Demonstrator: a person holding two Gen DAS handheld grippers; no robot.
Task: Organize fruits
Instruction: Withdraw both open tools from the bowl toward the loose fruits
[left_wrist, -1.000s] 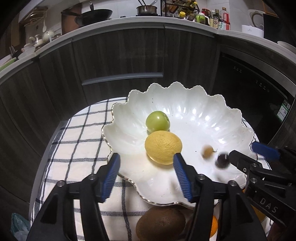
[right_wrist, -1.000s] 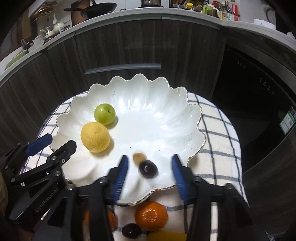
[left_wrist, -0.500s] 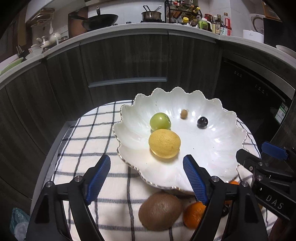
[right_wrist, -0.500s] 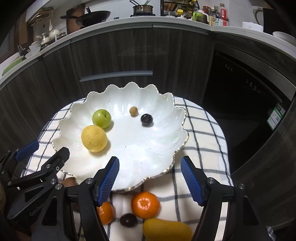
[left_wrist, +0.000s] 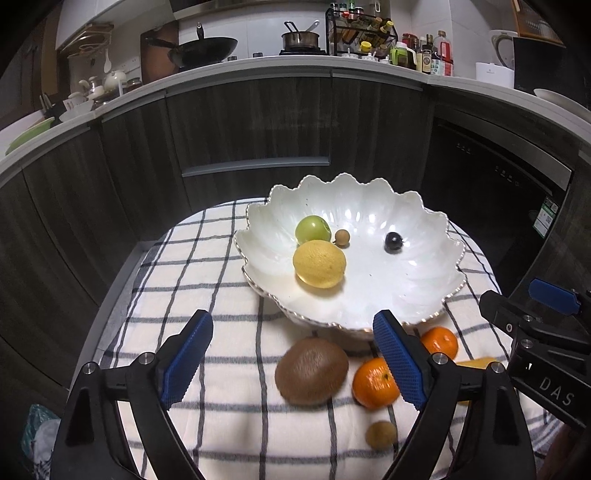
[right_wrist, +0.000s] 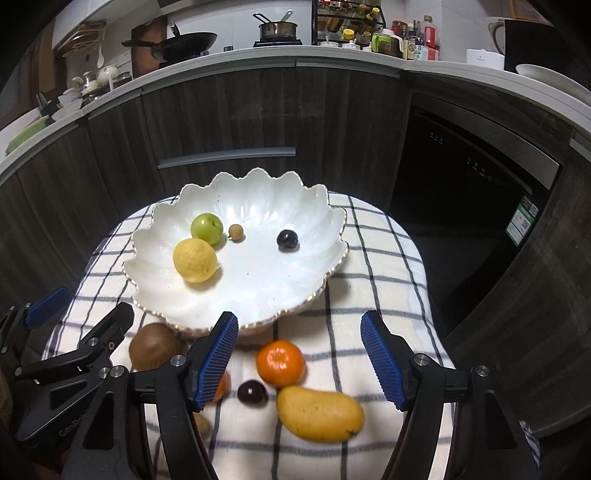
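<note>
The left gripper (left_wrist: 291, 363) is seen opening wider, nothing held. The right gripper (right_wrist: 299, 356) is spread wide and empty too, with four fruits left in the bowl (right_wrist: 255, 288).

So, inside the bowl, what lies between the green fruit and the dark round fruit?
A small brown fruit, close beside the green fruit; bare bowl up to the dark fruit. Both views show it.

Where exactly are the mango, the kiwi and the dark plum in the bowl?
mango (right_wrist: 320, 412), right wrist view, middle of its yellow skin.
kiwi (left_wrist: 311, 370), left wrist view, centre of its brown fuzzy side.
dark plum (right_wrist: 287, 240), right wrist view, top of the fruit, inside the white bowl (right_wrist: 258, 295).
</note>
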